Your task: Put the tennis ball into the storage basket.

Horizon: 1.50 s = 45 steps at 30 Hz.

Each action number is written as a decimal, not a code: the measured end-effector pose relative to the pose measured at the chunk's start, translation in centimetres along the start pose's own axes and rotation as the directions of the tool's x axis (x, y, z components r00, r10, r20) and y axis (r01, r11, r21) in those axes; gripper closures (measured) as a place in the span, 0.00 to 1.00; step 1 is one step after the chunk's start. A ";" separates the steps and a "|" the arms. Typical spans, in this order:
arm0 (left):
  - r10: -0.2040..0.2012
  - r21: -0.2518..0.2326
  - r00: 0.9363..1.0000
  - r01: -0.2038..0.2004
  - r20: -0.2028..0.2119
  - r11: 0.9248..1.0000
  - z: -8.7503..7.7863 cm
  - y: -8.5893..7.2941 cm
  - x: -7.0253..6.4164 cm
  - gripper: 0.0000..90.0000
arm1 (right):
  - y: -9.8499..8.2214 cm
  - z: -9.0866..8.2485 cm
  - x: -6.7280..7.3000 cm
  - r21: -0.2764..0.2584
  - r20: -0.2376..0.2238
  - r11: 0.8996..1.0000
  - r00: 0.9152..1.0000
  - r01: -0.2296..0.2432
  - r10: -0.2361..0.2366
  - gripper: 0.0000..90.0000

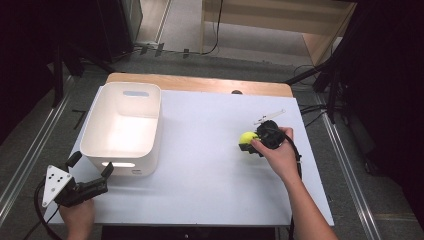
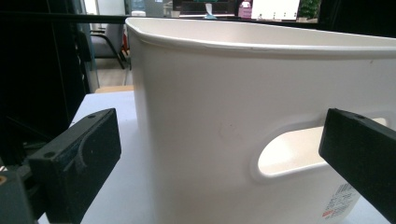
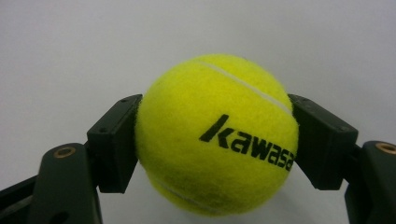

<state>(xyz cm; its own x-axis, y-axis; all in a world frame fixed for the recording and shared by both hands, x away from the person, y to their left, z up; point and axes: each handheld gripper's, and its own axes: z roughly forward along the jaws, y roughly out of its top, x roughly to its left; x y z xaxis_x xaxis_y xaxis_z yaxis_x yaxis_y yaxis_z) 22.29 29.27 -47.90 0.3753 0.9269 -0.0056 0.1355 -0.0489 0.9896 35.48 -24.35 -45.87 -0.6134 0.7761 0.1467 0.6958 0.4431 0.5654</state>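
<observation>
A yellow tennis ball [image 1: 247, 138] with black lettering sits at the table's right side, and my right gripper [image 1: 251, 145] is shut on it. In the right gripper view both black pads [image 3: 116, 142] press the sides of the ball [image 3: 217, 135] over the white tabletop. My left gripper [image 1: 92, 167] stands open at the table's near left corner, its jaws pointing at the near wall of a white plastic bin [image 1: 150, 140]. In the left gripper view the bin [image 2: 210, 116] rises close ahead, with its handle slot [image 2: 292, 156] between the spread jaws.
The white tabletop [image 1: 210, 170] ends in a wooden strip [image 1: 200, 82] at the back. A thin pale tool or strip [image 1: 269, 117] lies just behind the right hand. Dark stands and cables flank the table on both sides.
</observation>
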 end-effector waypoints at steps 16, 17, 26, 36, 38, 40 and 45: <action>-0.006 -0.008 1.000 0.006 0.007 1.000 -0.1 0.0 0.0 0.00 | 2.8 -0.6 1.4 -0.009 -0.063 0.999 0.997 0.050 -0.051 0.26; -0.006 -0.009 1.000 0.006 0.008 1.000 -0.1 0.0 0.0 0.00 | 3.0 -0.6 1.4 -0.007 -0.063 0.999 0.997 0.051 -0.051 0.26; -0.007 -0.007 1.000 0.007 0.006 1.000 -0.1 0.0 0.0 0.00 | 4.5 -0.5 2.1 -0.009 -0.092 0.997 0.992 0.081 -0.081 0.26; -0.008 -0.006 1.000 0.008 0.007 1.000 -0.1 0.0 0.0 0.00 | 5.8 -0.3 2.9 -0.010 -0.111 0.994 0.987 0.113 -0.113 0.26; -0.008 -0.006 1.000 0.008 0.008 1.000 -0.1 0.0 0.0 0.00 | 6.0 -0.3 3.1 -0.010 -0.112 0.993 0.987 0.116 -0.117 0.26; -0.008 -0.007 1.000 0.008 0.009 1.000 -0.1 0.0 0.0 0.00 | 6.3 -0.4 3.2 -0.012 -0.114 0.993 0.986 0.120 -0.121 0.26; -0.007 -0.006 1.000 0.007 0.009 1.000 -0.1 0.0 0.0 0.00 | 7.1 -0.6 3.8 -0.018 -0.121 0.991 0.984 0.131 -0.132 0.26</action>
<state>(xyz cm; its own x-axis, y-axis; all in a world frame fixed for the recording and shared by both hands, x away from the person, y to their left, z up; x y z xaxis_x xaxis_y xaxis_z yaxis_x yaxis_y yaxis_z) 22.16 29.36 -47.91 0.3824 0.9239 -0.0141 0.1328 -0.0399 0.9903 37.89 -18.53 -40.83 -0.7405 0.6508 0.1677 0.6026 0.5326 0.5943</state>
